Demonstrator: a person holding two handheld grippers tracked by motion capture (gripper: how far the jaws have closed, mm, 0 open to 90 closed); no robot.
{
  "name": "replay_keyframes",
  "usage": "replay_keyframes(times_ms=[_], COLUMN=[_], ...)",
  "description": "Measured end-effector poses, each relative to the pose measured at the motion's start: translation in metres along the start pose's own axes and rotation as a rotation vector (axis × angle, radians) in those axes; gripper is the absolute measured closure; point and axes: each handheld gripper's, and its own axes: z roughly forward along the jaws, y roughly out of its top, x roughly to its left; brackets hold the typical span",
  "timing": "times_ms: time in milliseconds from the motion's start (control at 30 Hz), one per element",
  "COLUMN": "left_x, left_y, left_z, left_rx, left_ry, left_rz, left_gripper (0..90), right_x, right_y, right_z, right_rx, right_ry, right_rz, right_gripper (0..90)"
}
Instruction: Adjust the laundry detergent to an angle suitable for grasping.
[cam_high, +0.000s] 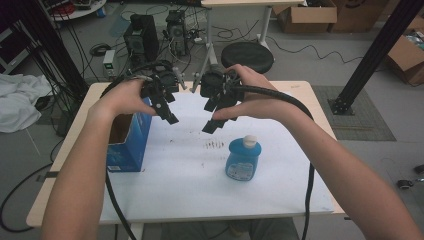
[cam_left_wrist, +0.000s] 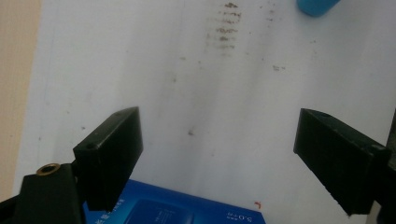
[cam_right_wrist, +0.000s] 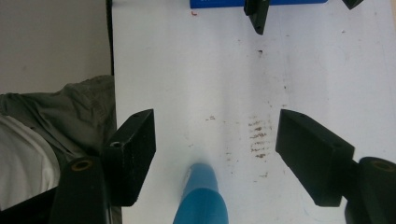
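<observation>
Forearms nearest — both grippers (cam_high: 167, 107) (cam_high: 212, 117) open above bottle (cam_high: 243, 159), box (cam_high: 129, 137).

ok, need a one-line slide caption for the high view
Person holds the left gripper and right gripper open above the white mat, between blue box and blue bottle.

Bottle (cam_high: 243, 160), lower centre: blue w/ white cap and pale label. Box (cam_high: 128, 144) at left: blue, white print, brown inside. Table sheet (cam_high: 200, 185): white w/ brown smudge rows mid-frame; table edge (cam_high: 45, 200) light wood. Both grippers, left (cam_high: 169, 111) and right (cam_high: 214, 116): black.
</observation>
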Motion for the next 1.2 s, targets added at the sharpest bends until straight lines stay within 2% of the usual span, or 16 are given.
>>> replay_keyframes(times_ms=[533,1200], left_x=[-0.0002,-0.0011], left_y=[0.0036,0.0067], left_z=[-0.0028,-0.0015], left_rx=[0.000,0.001], left_ry=[0.002,0.002], left_rz=[0.004,0.008], left_gripper=[16.1,16.0], right_x=[0.0031,0.0003], right_y=[-0.0036,-0.0068], right_z=[-0.0043,-0.0064], right_rx=[-0.004,-0.017], right_ry=[0.004,0.010], right_rz=[-0.007,-0.007], right_gripper=[27.7,27.0])
